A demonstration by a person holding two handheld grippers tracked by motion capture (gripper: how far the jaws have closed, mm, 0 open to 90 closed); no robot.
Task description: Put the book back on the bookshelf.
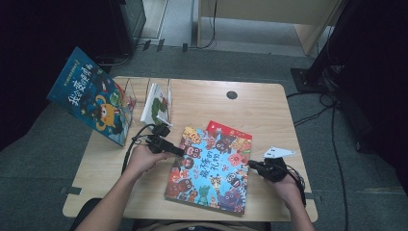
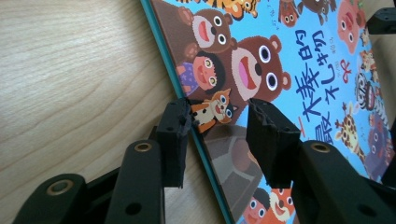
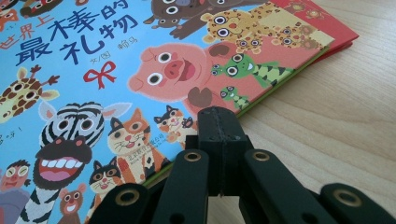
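The left tongs (image 2: 217, 123) are part open, with the left edge of the blue book (image 1: 210, 168) between the jaws, and no pad presses on it. The right tongs (image 3: 217, 122) are shut tight, with nothing in them, at the book's right edge. The book lies flat on the table (image 1: 269, 103), covered in cartoon animals, on top of a red book (image 1: 231, 130). A clear rack (image 1: 162, 91) holds a white book (image 1: 157, 104). Another blue book (image 1: 91, 94) leans beside it

Both forearms reach in from the near side, each hand gripping its tongs. The left tongs (image 1: 179, 152) stand partly open, jaws apart, pointing right. The right tongs (image 1: 250, 164) point left, jaws pressed fully together
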